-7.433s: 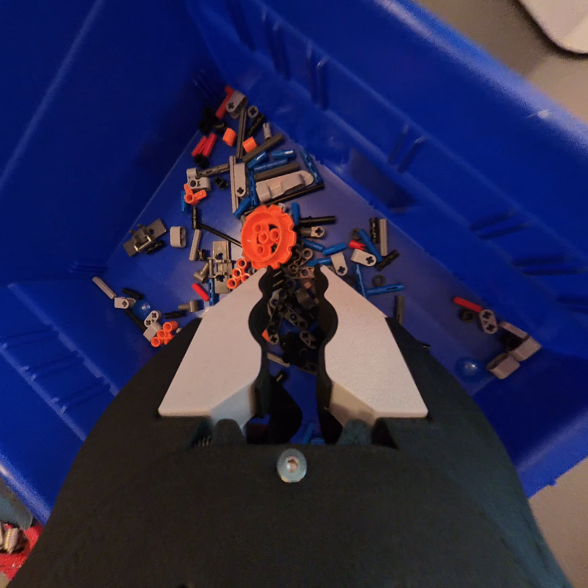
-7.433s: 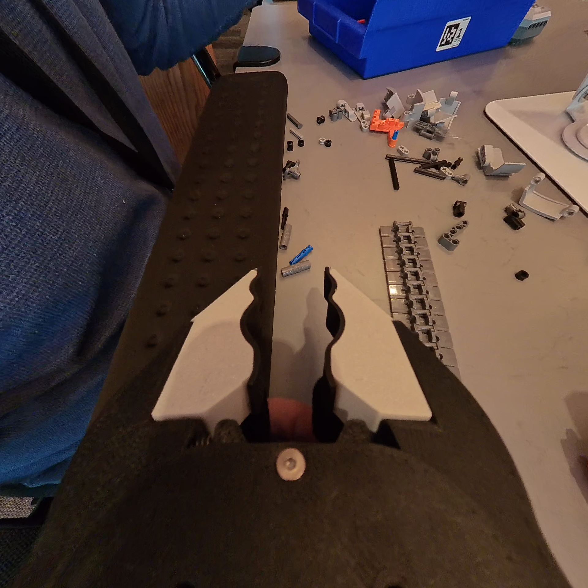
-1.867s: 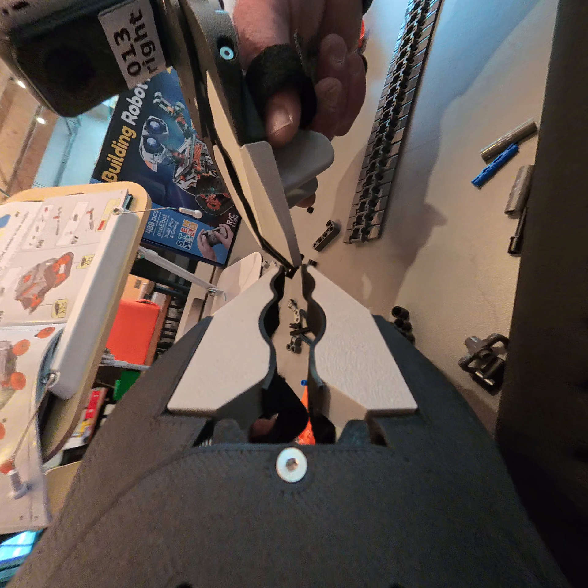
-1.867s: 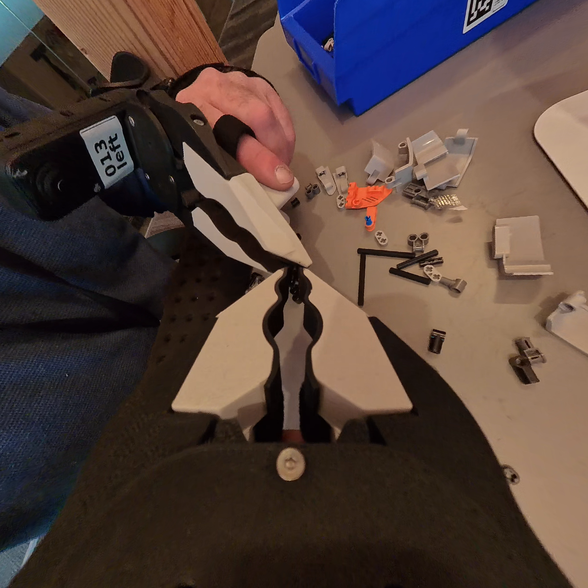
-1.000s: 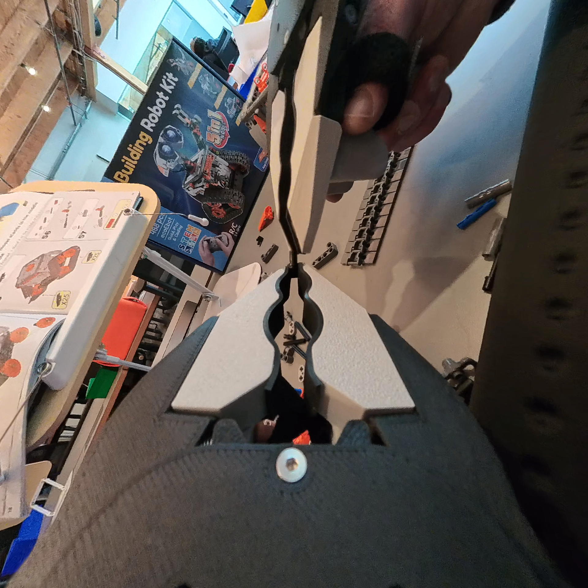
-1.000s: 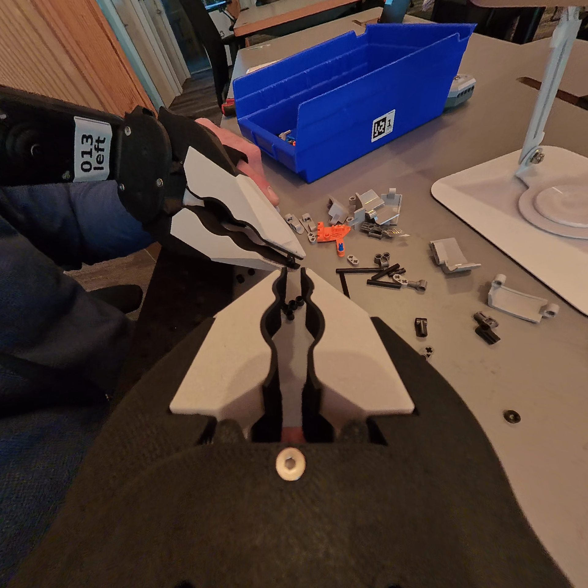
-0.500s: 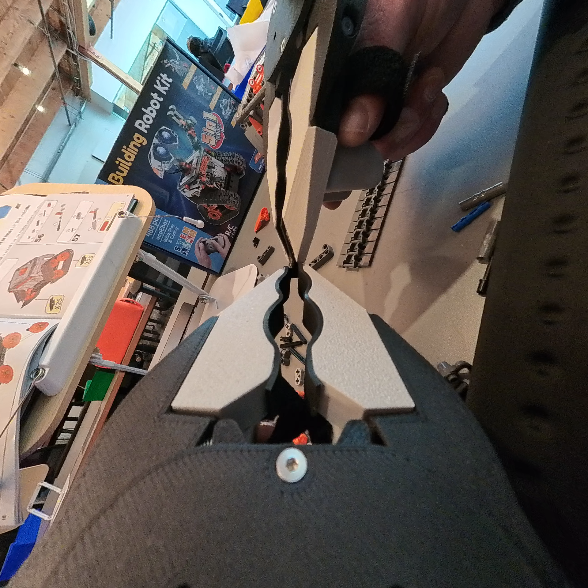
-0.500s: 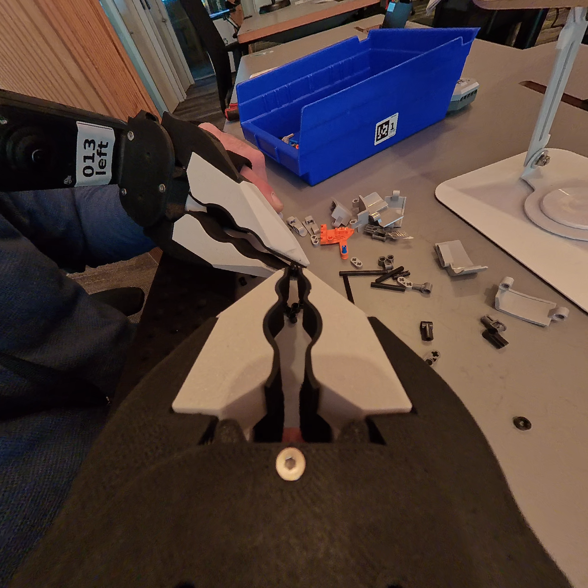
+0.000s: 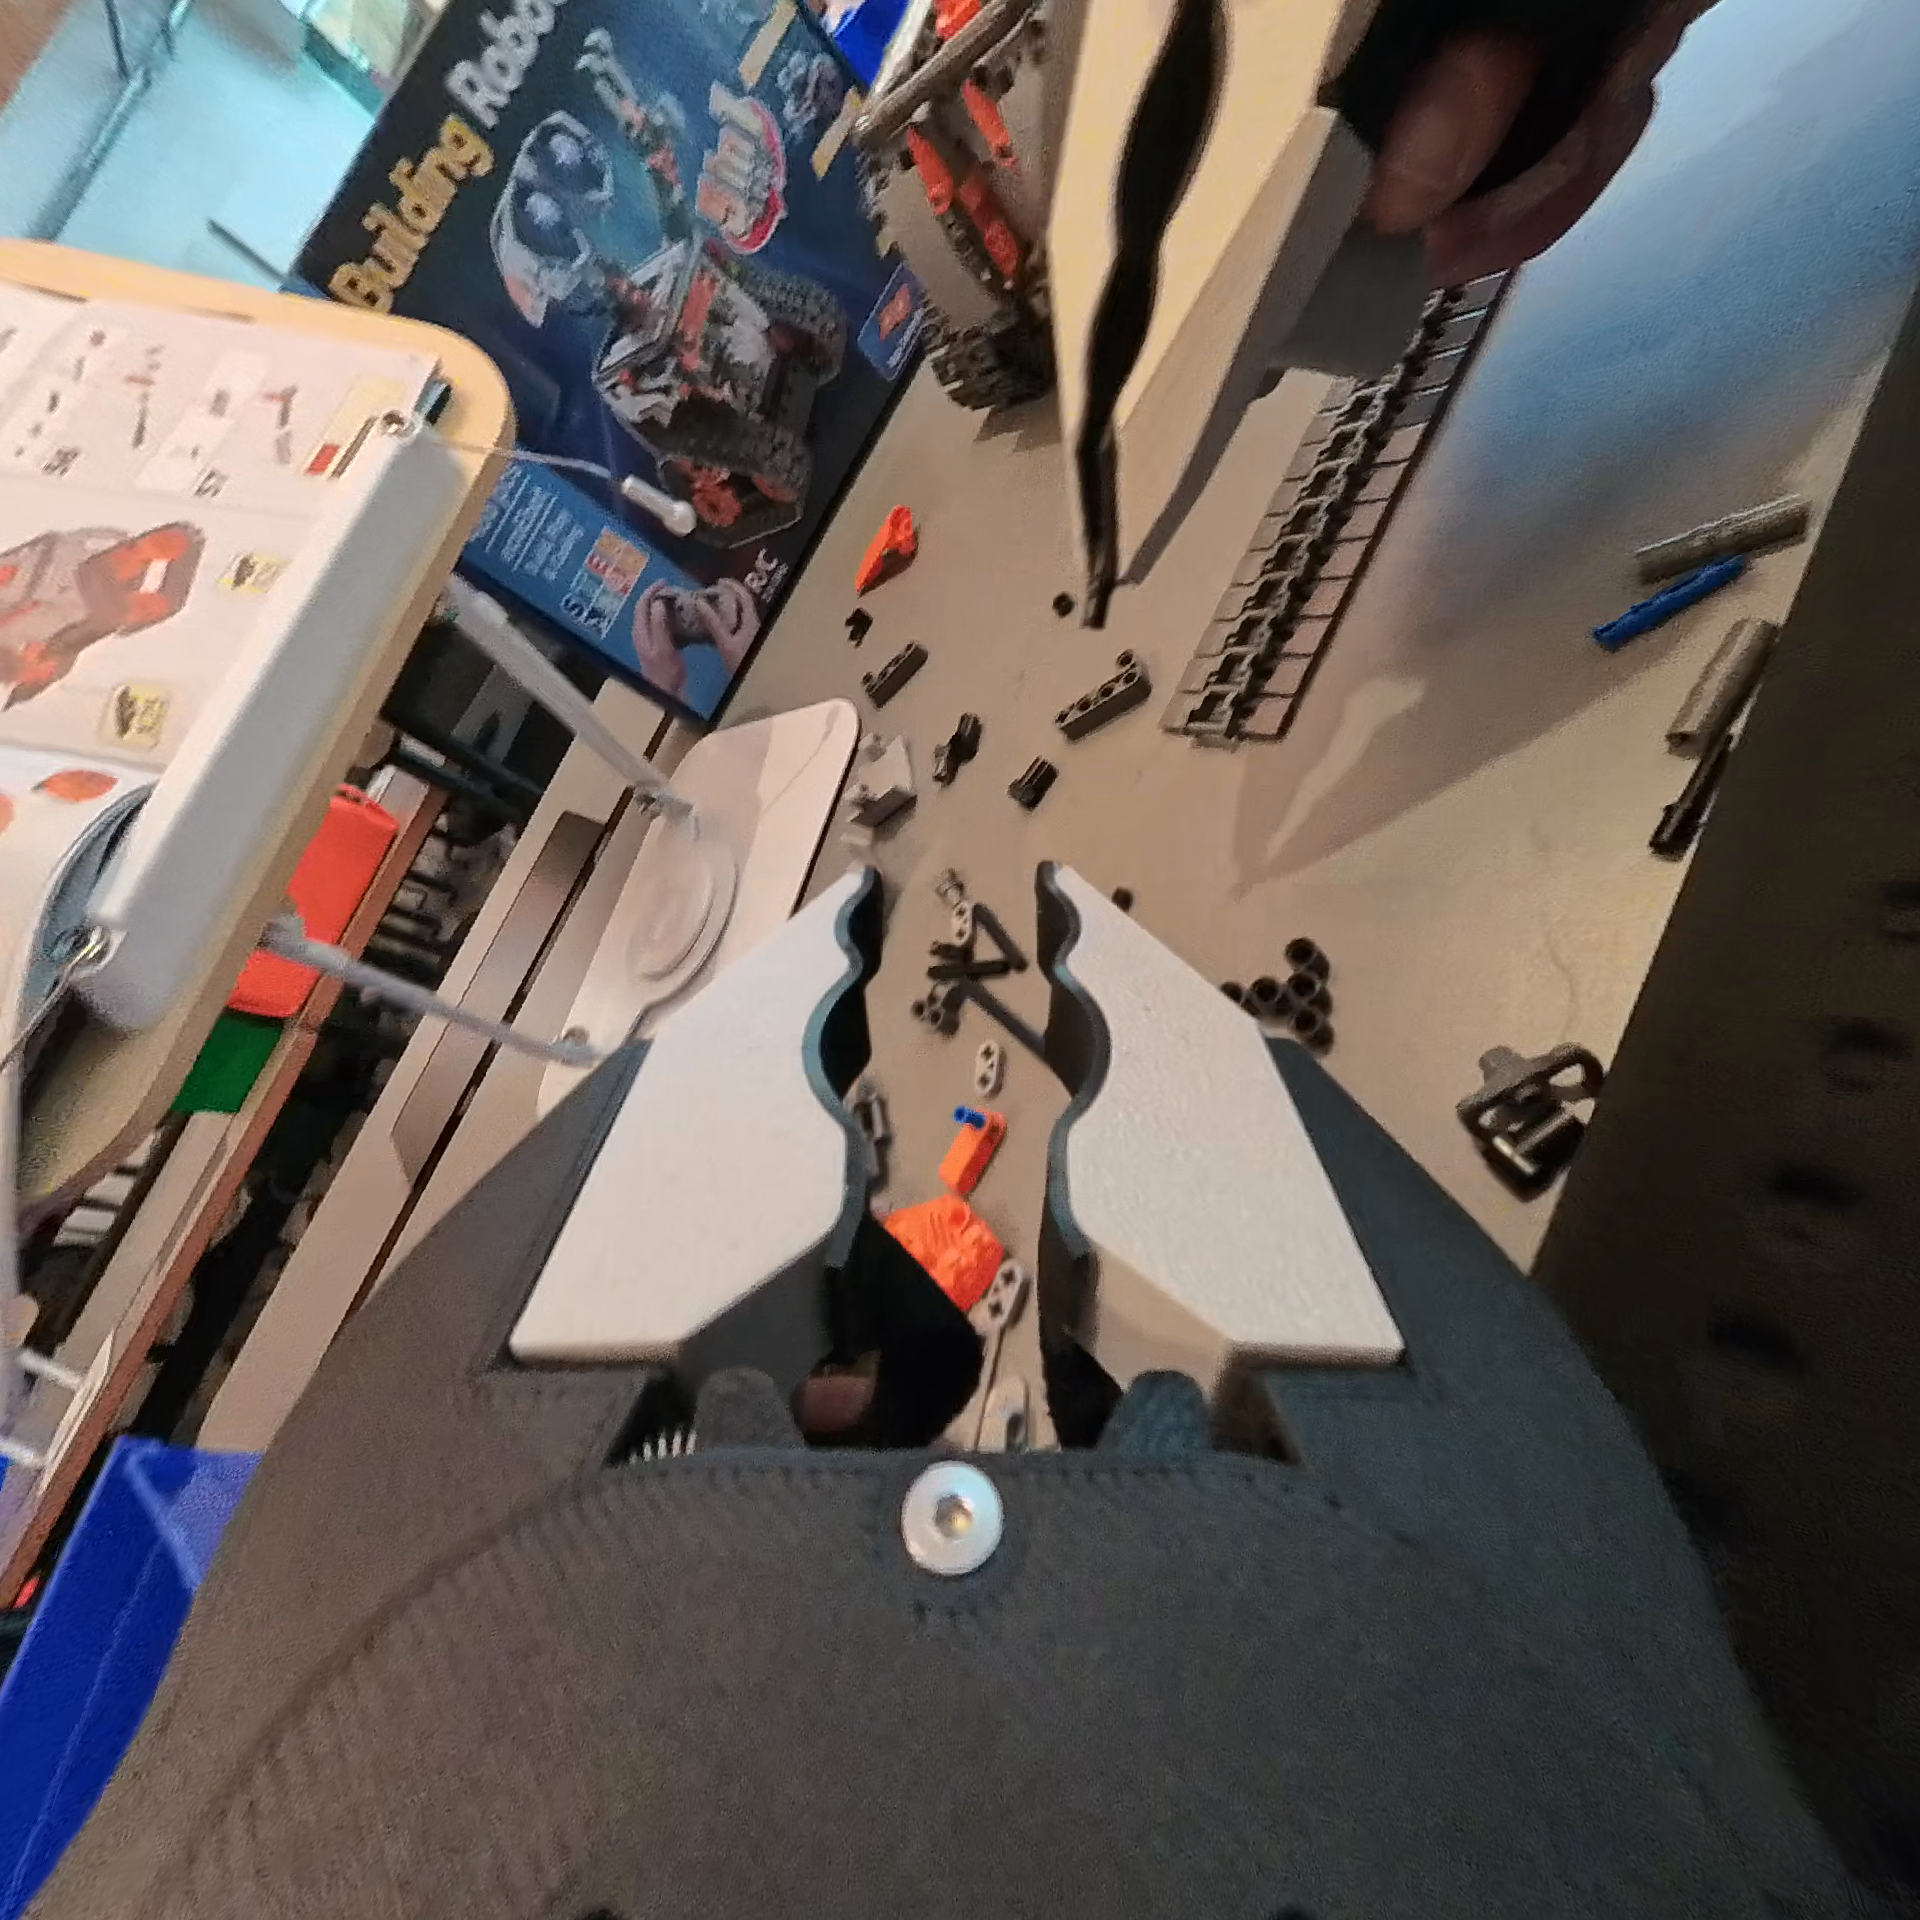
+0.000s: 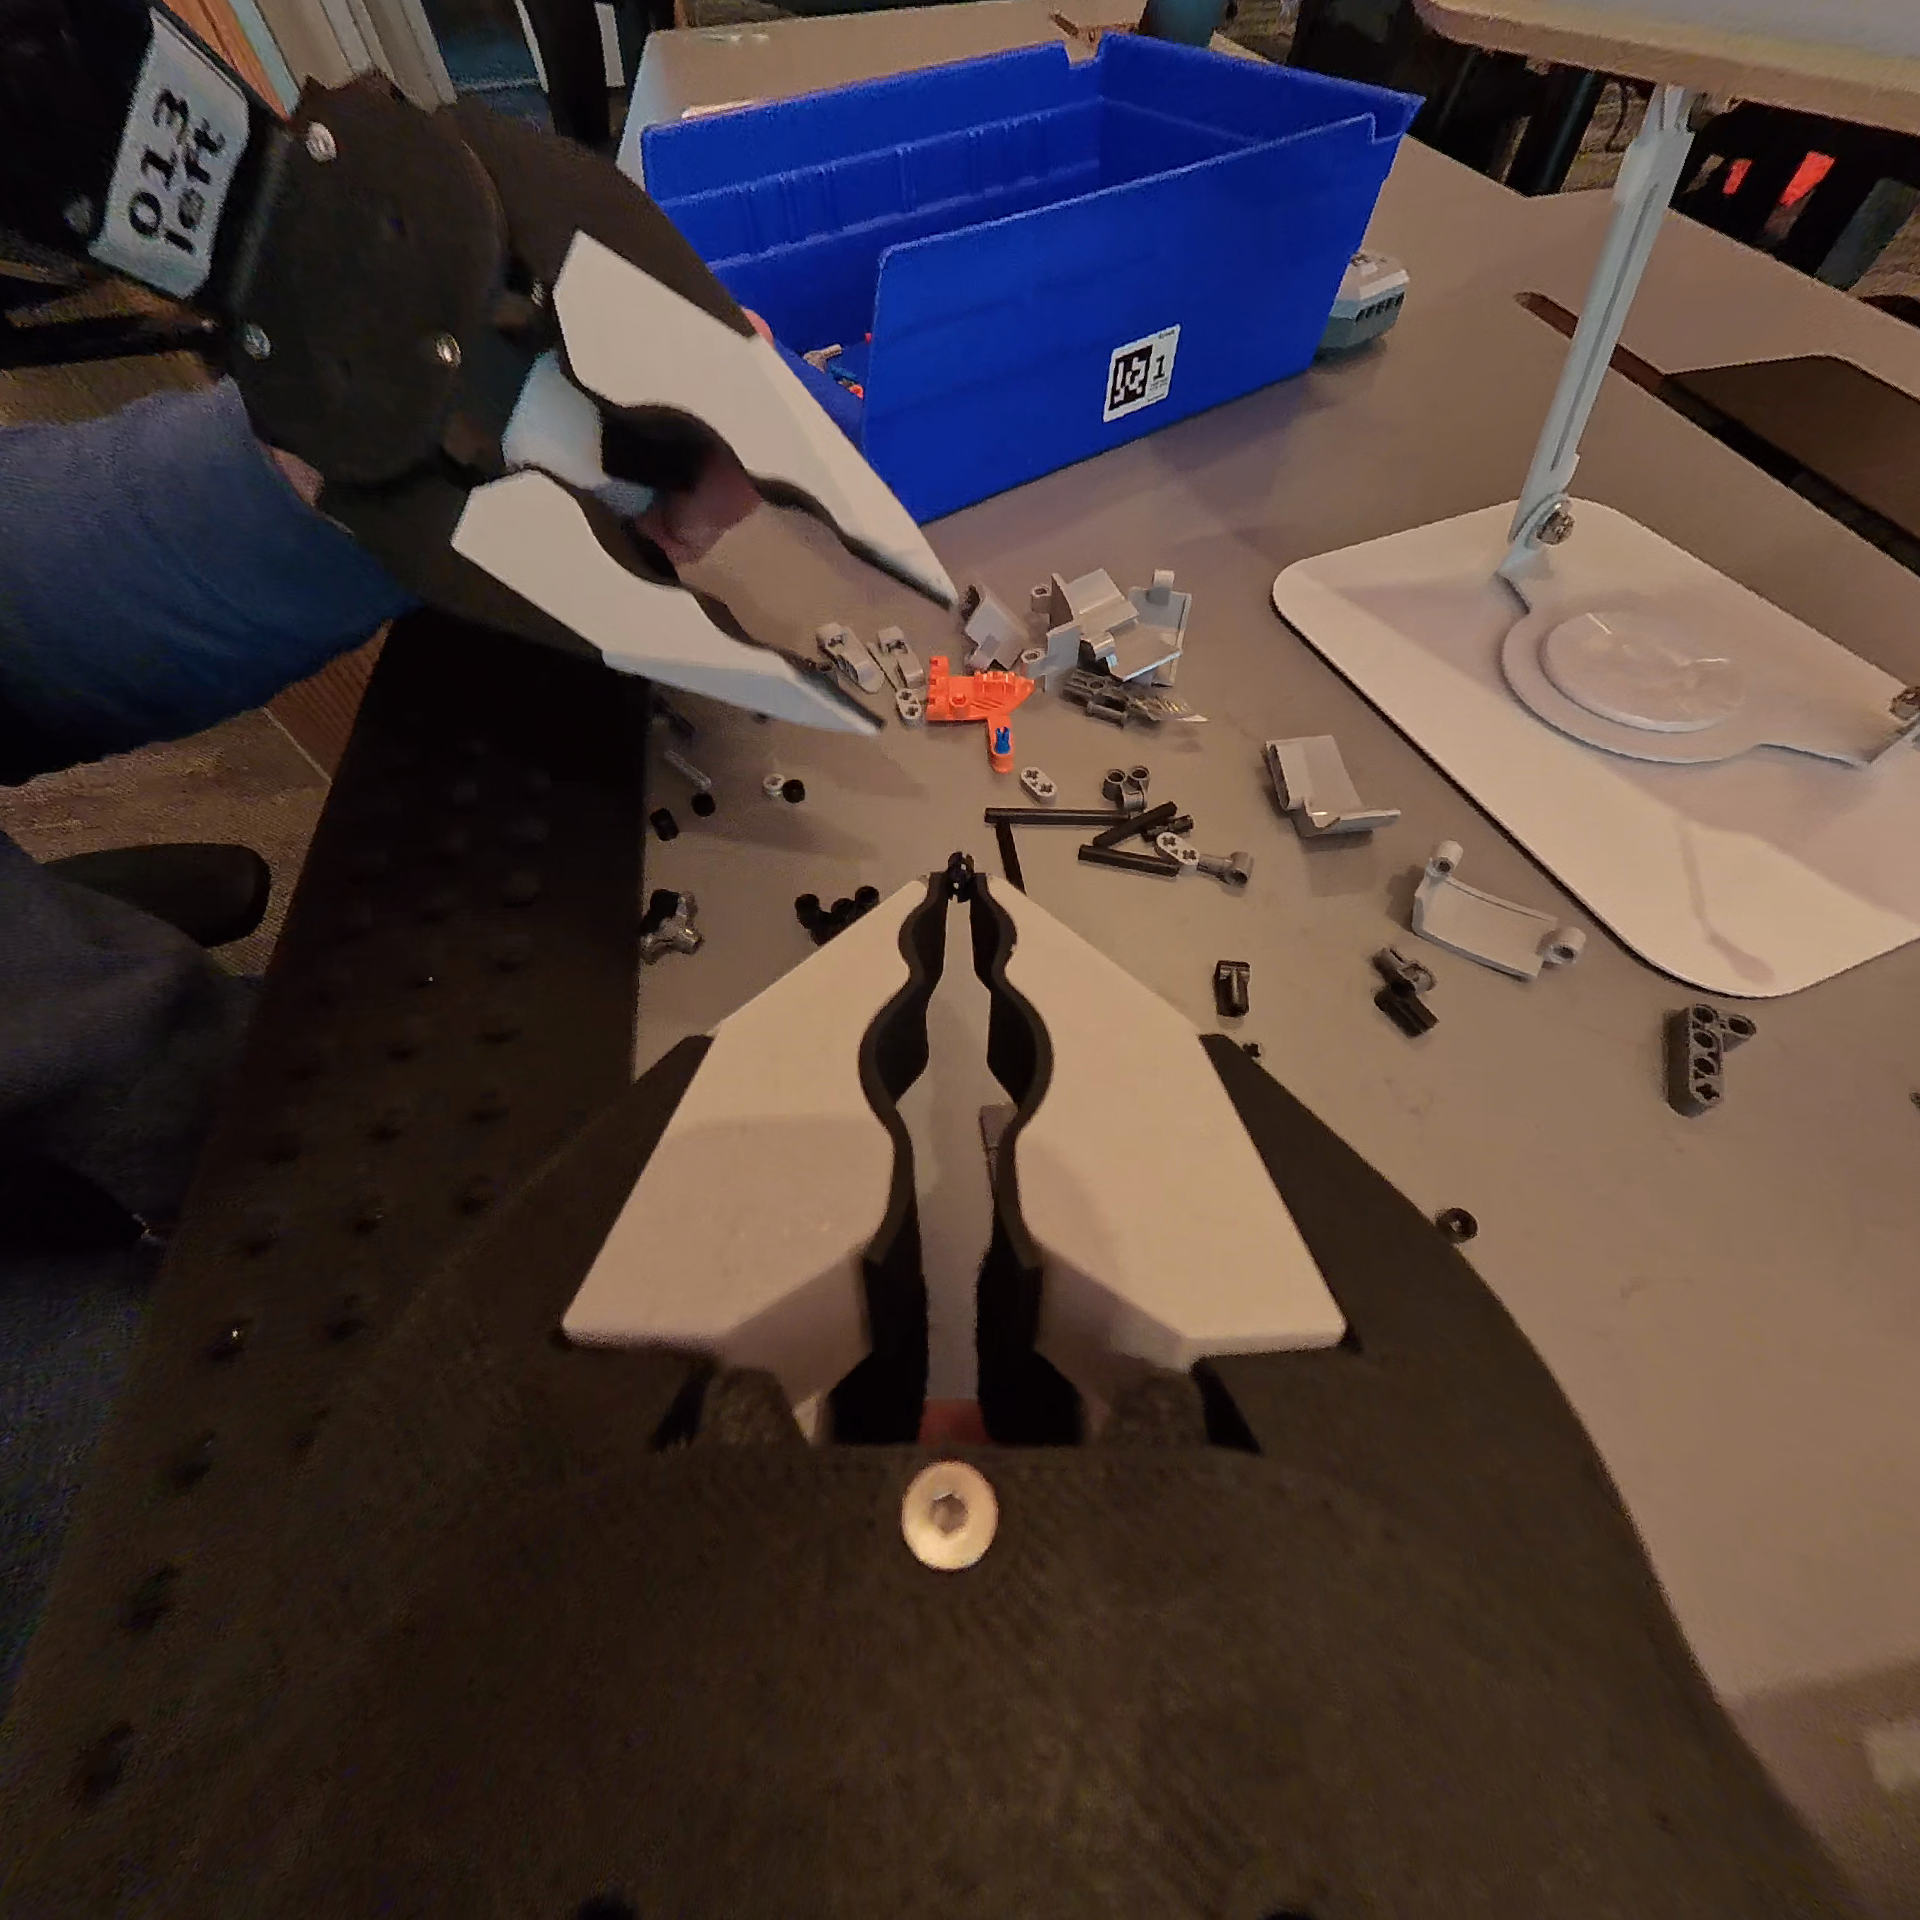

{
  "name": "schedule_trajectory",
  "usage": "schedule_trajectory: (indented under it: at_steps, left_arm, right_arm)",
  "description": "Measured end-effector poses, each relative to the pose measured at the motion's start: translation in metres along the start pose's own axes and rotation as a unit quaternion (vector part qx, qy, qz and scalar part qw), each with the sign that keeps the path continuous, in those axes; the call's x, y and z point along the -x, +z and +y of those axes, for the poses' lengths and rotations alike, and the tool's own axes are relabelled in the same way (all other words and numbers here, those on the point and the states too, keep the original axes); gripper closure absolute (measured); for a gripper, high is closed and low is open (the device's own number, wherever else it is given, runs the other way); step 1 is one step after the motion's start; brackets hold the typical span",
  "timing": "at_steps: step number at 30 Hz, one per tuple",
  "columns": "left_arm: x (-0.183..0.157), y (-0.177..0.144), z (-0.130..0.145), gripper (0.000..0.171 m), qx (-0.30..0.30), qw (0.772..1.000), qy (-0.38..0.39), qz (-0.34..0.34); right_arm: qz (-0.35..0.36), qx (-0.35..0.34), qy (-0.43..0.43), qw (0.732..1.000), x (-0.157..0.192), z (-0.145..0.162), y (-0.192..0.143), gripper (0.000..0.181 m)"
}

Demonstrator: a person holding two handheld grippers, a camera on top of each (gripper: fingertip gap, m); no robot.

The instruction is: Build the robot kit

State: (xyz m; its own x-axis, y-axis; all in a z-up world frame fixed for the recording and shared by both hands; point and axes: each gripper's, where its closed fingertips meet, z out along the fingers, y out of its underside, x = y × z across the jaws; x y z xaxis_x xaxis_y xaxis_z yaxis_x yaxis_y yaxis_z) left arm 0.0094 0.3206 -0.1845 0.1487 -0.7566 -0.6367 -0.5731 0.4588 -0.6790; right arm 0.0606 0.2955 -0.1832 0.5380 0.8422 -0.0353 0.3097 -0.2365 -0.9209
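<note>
My right gripper (image 10: 961,883) is shut on a small black pin (image 10: 961,864) that sticks out past its tips, above the grey table. In the left wrist view the right gripper (image 9: 1091,603) hangs at the top, a hand behind it. My left gripper (image 9: 956,883) is open and empty, over loose black and grey parts (image 9: 966,966) and an orange part (image 9: 951,1242). In the right wrist view the left gripper (image 10: 914,665) is open at the upper left, its tips near the orange part (image 10: 977,696) and grey panels (image 10: 1101,623).
A blue bin (image 10: 1039,260) stands at the back. A white stand base (image 10: 1507,665) lies at the right. A black studded baseplate (image 10: 416,1039) lies along the left. A grey track strip (image 9: 1320,582), a kit box (image 9: 623,312) and an instruction booklet (image 9: 156,468) are near. The tips of one gripper are about 7 cm away from the tips of the other.
My left gripper has opened and drawn away from the right gripper's tips. The black pin stays in the right gripper, which has lifted away.
</note>
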Motion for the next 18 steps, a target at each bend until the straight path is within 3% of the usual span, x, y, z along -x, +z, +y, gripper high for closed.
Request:
schedule_trajectory:
  at_steps: [5,12,18]
  left_arm:
    - [0.039,-0.022,0.011,0.141,0.020,0.997,-0.015,-0.071]
    - [0.135,-0.045,0.019,0.130,0.074,0.981,-0.010,-0.179]
    - [0.220,-0.056,0.029,0.133,0.107,0.964,0.001,-0.242]
  right_arm:
    - [0.007,0.008,-0.018,1.000,0.000,0.003,0.002,0.179]
    - [0.018,0.039,-0.053,0.998,0.001,0.017,0.009,0.180]
    - [0.013,0.041,-0.062,0.997,0.003,0.020,0.010,0.179]
